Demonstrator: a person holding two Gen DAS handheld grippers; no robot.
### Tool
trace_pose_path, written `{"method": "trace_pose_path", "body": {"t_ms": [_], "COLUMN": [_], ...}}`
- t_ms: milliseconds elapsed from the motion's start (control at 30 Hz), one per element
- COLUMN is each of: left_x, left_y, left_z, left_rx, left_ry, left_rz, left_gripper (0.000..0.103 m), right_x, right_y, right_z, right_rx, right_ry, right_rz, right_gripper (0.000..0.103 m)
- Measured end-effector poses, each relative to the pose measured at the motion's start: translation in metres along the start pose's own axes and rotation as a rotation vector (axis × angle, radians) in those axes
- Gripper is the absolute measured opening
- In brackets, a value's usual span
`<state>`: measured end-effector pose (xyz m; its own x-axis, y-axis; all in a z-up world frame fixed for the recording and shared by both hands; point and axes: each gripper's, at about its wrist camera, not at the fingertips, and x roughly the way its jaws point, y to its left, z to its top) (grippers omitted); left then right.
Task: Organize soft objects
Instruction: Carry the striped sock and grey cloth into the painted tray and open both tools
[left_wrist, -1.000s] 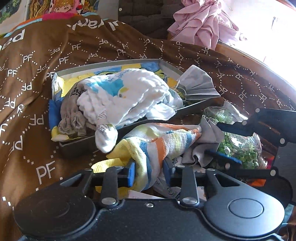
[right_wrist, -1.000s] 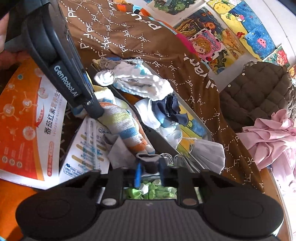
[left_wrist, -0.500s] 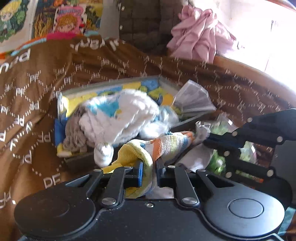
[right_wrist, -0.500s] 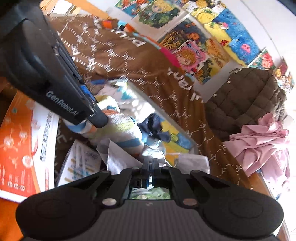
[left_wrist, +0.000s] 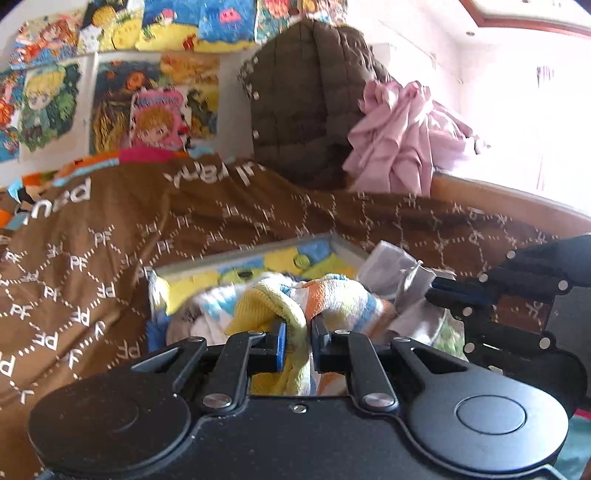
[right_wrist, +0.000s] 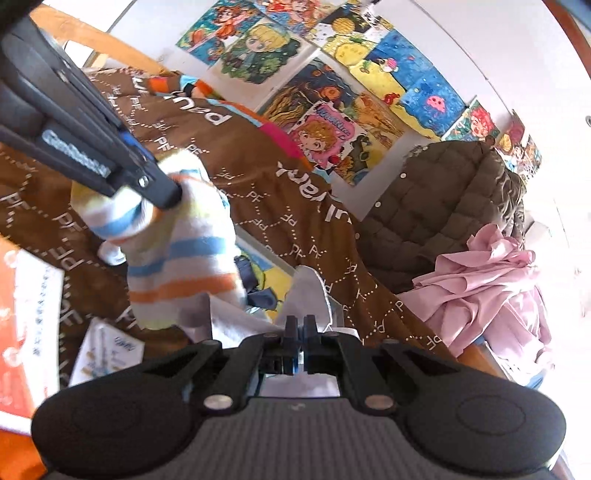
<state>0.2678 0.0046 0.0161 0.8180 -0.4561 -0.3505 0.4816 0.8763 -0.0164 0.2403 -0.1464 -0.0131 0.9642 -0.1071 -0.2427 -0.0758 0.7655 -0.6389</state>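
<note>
A brown blanket printed with white "PF" letters and dotted diamonds covers the surface; behind it, cartoon pictures are stuck across the white wall; a dark quilted jacket hangs beside them, touching a crumpled pink cloth; an orange printed sheet and a small white leaflet lie beside each other on the blanket.

Striped towel yellow-orange-blue-white; blanket brown, white lettering.
</note>
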Motion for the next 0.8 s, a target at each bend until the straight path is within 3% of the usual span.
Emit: {"method": "trace_pose_path", "body": {"t_ms": [167, 300, 367, 600, 800], "left_x": [0.007, 0.032, 0.05, 0.115, 0.149], "left_y": [0.002, 0.001, 0.003, 0.01, 0.01], "left_z": [0.022, 0.053, 0.066, 0.078, 0.062], "left_rx": [0.027, 0.126, 0.12, 0.05, 0.032], "left_ry": [-0.039, -0.095, -0.111, -0.053, 0.037], "left_rz": [-0.011, 0.001, 0.015, 0.059, 0.101], "left_gripper": [0.014, 0.014, 0.014, 0.014, 0.014], "right_x": [0.046, 0.075, 0.085, 0.124, 0.146], "right_y": [-0.017, -0.033, -0.042, -0.074, -0.087], "right_z": [0.009, 0.007, 0.007, 0.007, -0.002], "right_rx": [0.029, 0.099, 0.147, 0.317, 0.356], "right_ry": [-0.015, 0.0, 0.01, 0.04, 0.096], "right_rz": [-0.017, 0.008, 0.028, 0.13, 0.167], "right_gripper": [0.002, 0.002, 0.002, 0.002, 0.002]}}
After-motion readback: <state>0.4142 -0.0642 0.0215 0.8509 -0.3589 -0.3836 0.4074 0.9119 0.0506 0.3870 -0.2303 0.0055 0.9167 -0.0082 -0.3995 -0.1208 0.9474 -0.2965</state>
